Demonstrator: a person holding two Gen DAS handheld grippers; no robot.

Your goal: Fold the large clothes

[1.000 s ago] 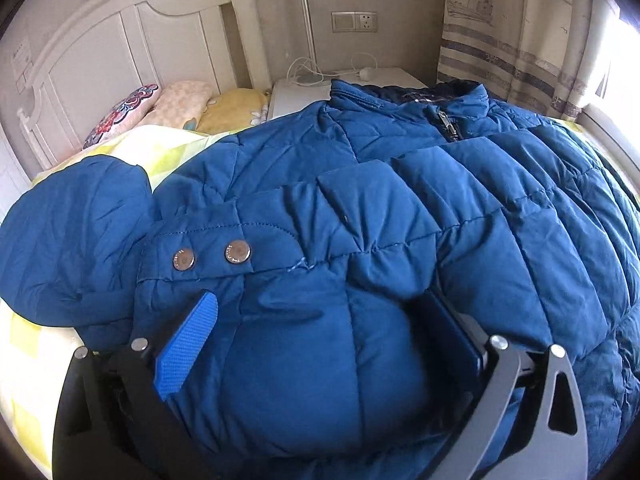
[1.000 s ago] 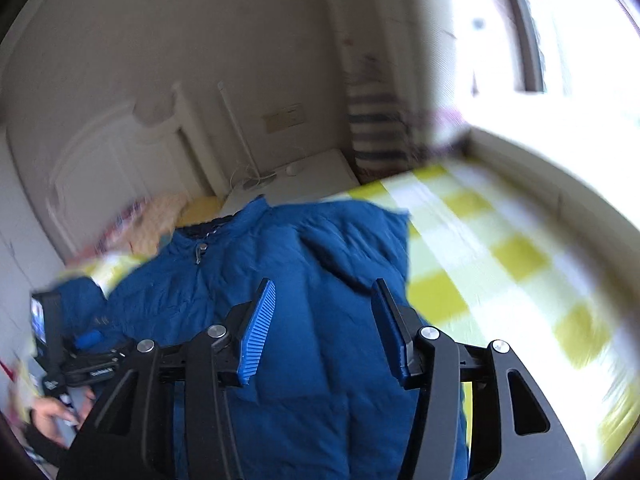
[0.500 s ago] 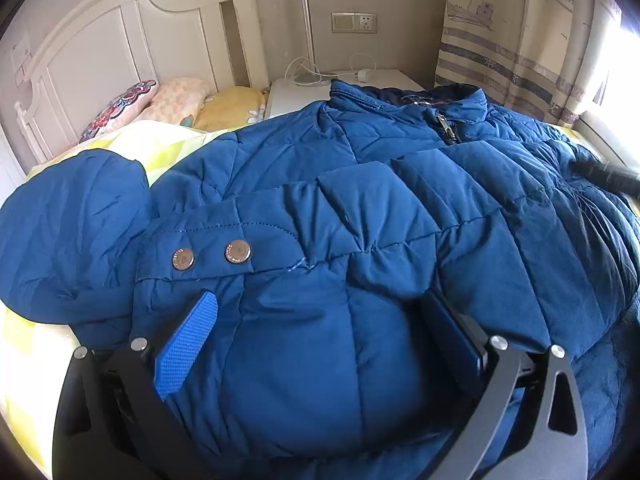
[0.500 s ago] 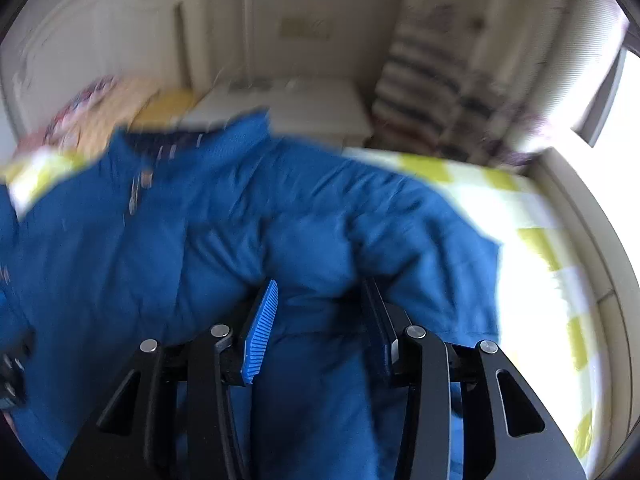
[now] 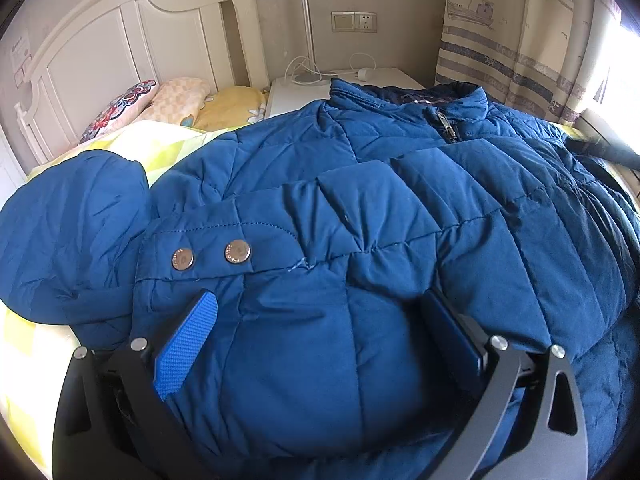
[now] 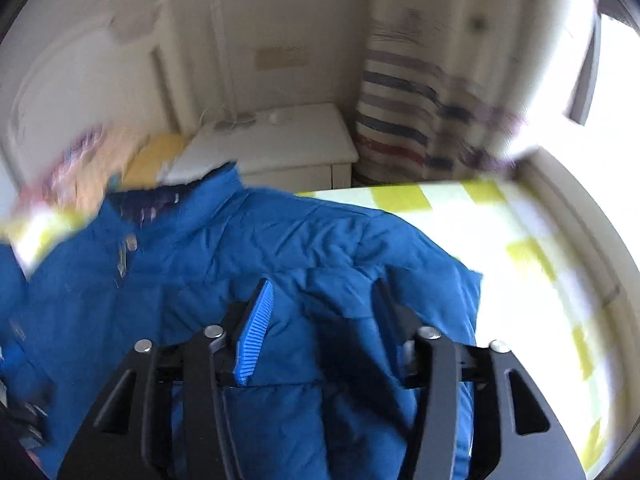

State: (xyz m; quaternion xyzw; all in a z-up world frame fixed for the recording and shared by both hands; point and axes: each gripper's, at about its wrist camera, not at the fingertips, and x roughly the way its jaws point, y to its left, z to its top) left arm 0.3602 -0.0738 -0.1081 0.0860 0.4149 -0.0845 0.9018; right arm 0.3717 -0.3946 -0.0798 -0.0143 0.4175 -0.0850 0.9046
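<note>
A large blue padded jacket (image 5: 400,208) lies spread on a bed, collar and zip at the far side. One sleeve with two metal snaps (image 5: 212,254) is folded across its front. My left gripper (image 5: 320,332) is open, its jaws wide around the bulging sleeve cuff, resting against the fabric. In the right wrist view the jacket (image 6: 224,264) fills the lower left, blurred by motion. My right gripper (image 6: 324,320) is open just above the jacket's right side, with nothing between its jaws.
The bed has a yellow and white checked sheet (image 6: 532,248). Pillows (image 5: 160,104) lie by the white headboard (image 5: 100,52). A white nightstand (image 5: 352,80) with a lamp pole and cable stands behind. A striped curtain (image 5: 508,40) and a bright window are on the right.
My right gripper has swung across and down over the jacket's right side, then back a little. My left gripper has stayed on the folded sleeve.
</note>
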